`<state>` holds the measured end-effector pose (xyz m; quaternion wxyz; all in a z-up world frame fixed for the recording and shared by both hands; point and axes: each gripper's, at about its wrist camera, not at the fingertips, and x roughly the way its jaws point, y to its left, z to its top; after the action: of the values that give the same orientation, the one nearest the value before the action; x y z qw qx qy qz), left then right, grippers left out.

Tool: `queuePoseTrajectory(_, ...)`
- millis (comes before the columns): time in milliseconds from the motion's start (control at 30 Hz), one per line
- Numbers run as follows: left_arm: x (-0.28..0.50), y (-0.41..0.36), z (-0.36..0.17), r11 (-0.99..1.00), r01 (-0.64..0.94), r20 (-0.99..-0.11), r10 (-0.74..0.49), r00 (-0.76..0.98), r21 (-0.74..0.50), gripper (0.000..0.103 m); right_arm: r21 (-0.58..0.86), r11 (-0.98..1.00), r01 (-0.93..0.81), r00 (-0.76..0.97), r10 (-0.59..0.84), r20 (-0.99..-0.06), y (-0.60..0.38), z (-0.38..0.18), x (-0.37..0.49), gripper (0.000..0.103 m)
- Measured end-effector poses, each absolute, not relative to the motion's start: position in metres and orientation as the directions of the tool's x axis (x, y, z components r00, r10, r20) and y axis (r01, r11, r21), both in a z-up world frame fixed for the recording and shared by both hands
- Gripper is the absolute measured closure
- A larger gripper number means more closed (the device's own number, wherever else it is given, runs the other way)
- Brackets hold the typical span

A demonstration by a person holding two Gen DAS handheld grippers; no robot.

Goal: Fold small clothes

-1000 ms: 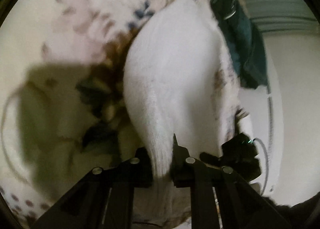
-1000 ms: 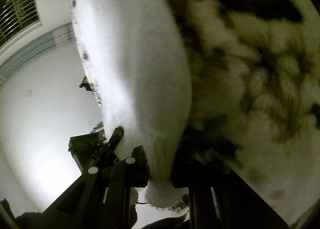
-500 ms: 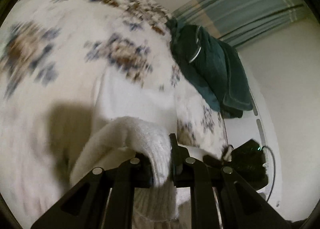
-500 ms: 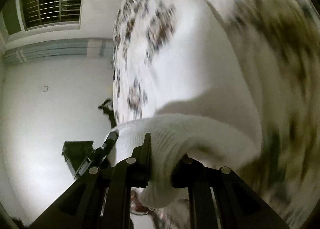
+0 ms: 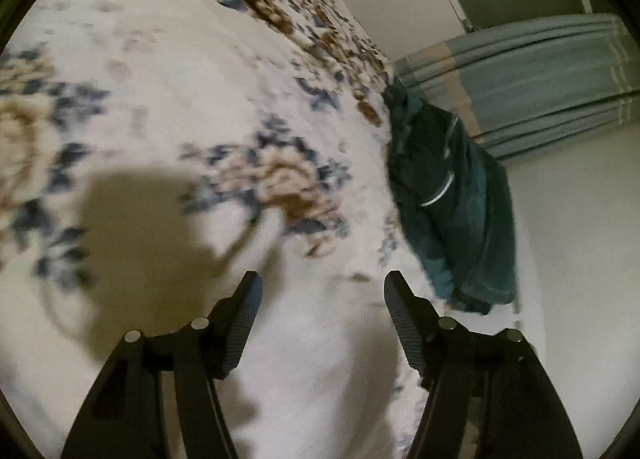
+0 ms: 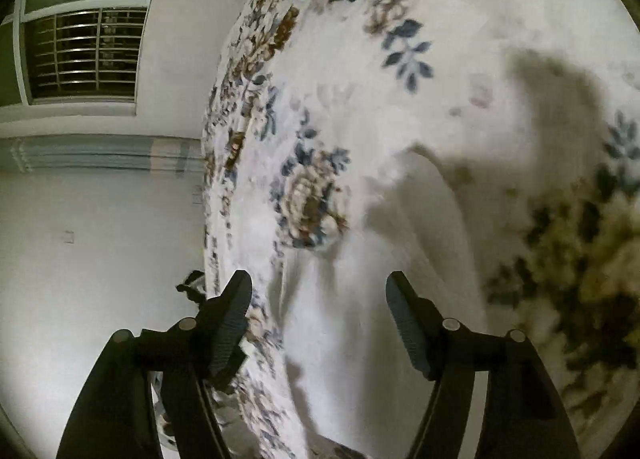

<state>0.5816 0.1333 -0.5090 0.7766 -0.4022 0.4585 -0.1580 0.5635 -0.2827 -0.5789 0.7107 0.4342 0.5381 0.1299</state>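
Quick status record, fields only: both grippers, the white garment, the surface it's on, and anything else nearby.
left gripper: open, nothing between the fingers
right gripper: open, nothing between the fingers
white garment: lying on the bed below both grippers, not gripped; blurred, fold quality cannot be judged
surface: floral bedspread, white with blue and brown flowers
nearby: dark green clothing heaped at the bed's edge
background: barred window, blue-grey curtain

Room was dim and warm-toned, floral bedspread smeared with motion blur, a heavy shadow lay across it, fisheye edges curved into black corners.
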Motion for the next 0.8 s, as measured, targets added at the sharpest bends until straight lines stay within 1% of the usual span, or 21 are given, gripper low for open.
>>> queuePoseTrajectory(33,0.571,0.136,-0.513,0.640,-0.128,-0.601,-0.606,0.521,-0.757,0.038,0.735,0.616,0.284,0.359,0.643,-0.677,-0.283,-0.584,0.550,0.031)
queuePoseTrajectory(67,0.559,0.139,-0.519,0.652,-0.132,-0.616,-0.602,0.508,-0.746,0.037,0.713,0.638,0.290,0.326,0.635,-0.701,-0.283,-0.593,0.535,0.031)
queuePoseTrajectory(167,0.537,0.137,-0.548,0.678,-0.137,-0.660,-0.616,0.430,-0.722,0.037,0.683,0.659,0.314,0.232,0.644,-0.729,-0.280,-0.626,0.503,0.031)
queuePoseTrajectory(233,0.536,0.129,-0.569,0.676,-0.139,-0.671,-0.641,0.373,-0.723,0.037,0.698,0.640,0.322,0.199,0.675,-0.710,-0.276,-0.649,0.492,0.025)
queuePoseTrajectory(333,0.548,0.109,-0.598,0.659,-0.116,-0.661,-0.696,0.281,-0.743,0.037,0.722,0.607,0.331,0.167,0.715,-0.678,-0.267,-0.679,0.488,0.021)
queuePoseTrajectory(367,0.552,0.102,-0.604,0.652,-0.103,-0.653,-0.711,0.260,-0.751,0.036,0.727,0.600,0.335,0.165,0.722,-0.672,-0.264,-0.687,0.490,0.014)
queuePoseTrajectory(400,0.558,0.093,-0.609,0.646,-0.084,-0.644,-0.726,0.240,-0.759,0.036,0.732,0.593,0.336,0.163,0.729,-0.665,-0.261,-0.692,0.492,0.011)
queuePoseTrajectory(500,0.561,0.079,-0.604,0.642,-0.039,-0.629,-0.735,0.252,-0.766,0.037,0.761,0.544,0.353,0.155,0.768,-0.621,-0.251,-0.706,0.500,0.009)
queuePoseTrajectory(533,0.559,0.076,-0.600,0.646,-0.025,-0.629,-0.732,0.261,-0.763,0.046,0.766,0.535,0.358,0.162,0.772,-0.615,-0.249,-0.706,0.502,0.011)
queuePoseTrajectory(567,0.558,0.074,-0.594,0.644,-0.008,-0.622,-0.735,0.270,-0.765,0.070,0.758,0.545,0.357,0.160,0.764,-0.625,-0.246,-0.704,0.504,0.014)
queuePoseTrajectory(600,0.555,0.074,-0.588,0.646,-0.003,-0.620,-0.731,0.286,-0.763,0.071,0.760,0.547,0.351,0.161,0.764,-0.624,-0.245,-0.701,0.504,0.036)
queuePoseTrajectory(633,0.553,0.077,-0.583,0.640,-0.003,-0.611,-0.732,0.301,-0.768,0.074,0.764,0.541,0.350,0.159,0.770,-0.618,-0.244,-0.699,0.502,0.052)
queuePoseTrajectory(733,0.540,0.088,-0.563,0.593,-0.012,-0.563,-0.758,0.330,-0.805,0.076,0.768,0.557,0.314,0.165,0.765,-0.622,-0.242,-0.678,0.490,0.058)
queuePoseTrajectory(800,0.518,0.089,-0.546,0.606,-0.001,-0.573,-0.751,0.327,-0.795,0.076,0.771,0.567,0.290,0.162,0.765,-0.623,-0.238,-0.660,0.471,0.059)
